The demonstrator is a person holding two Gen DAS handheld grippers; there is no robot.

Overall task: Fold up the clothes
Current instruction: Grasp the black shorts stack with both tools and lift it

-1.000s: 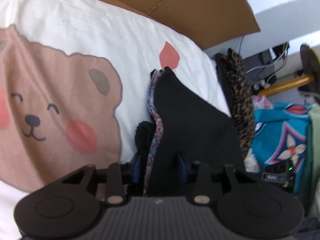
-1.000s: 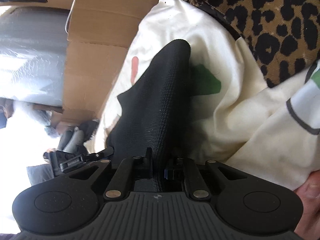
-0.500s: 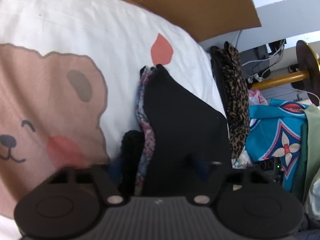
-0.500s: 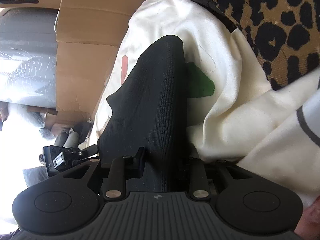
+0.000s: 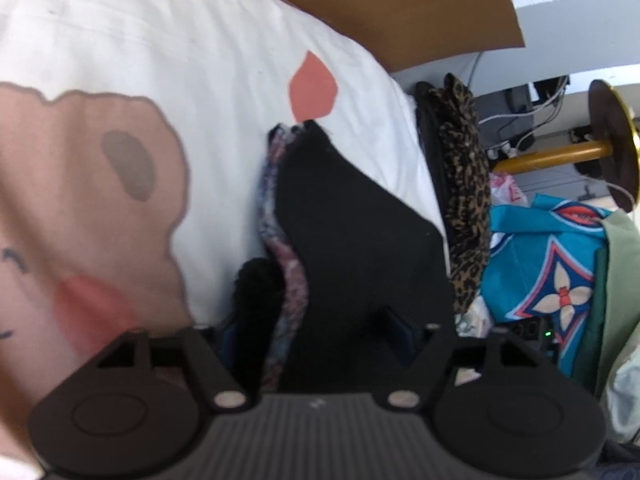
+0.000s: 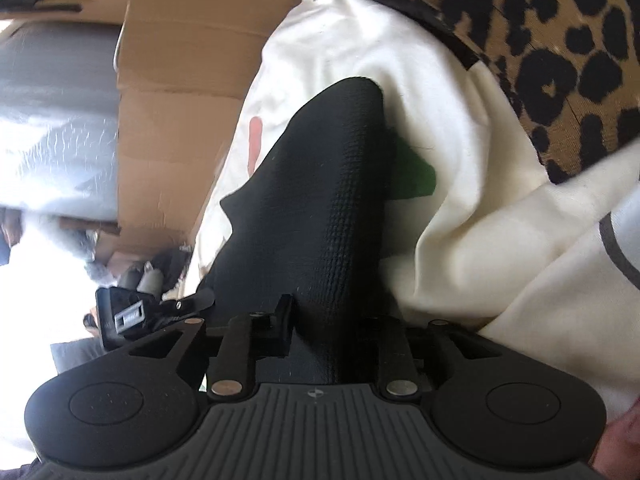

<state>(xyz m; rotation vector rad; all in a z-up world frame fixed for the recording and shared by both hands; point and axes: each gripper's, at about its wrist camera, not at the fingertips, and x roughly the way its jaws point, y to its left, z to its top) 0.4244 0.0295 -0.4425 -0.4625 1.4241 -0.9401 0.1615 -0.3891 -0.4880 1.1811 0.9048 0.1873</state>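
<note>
My left gripper [image 5: 320, 328] stands part-open with a black garment [image 5: 352, 232] bunched between its fingers; grip unconfirmed. My right gripper [image 6: 332, 320], likewise spread, straddles the same black knit [image 6: 320, 200]. From each gripper its long axis runs straight ahead over the bear-print sheet [image 5: 200, 60].

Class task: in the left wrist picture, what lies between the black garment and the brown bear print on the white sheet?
In the left wrist view, a patterned cloth edge hugs the black garment; then bare white sheet runs to the bear print.

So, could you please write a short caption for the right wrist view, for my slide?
Right hand-held gripper clamps a black knit garment above a cream sheet, beside leopard-print fabric.
</note>
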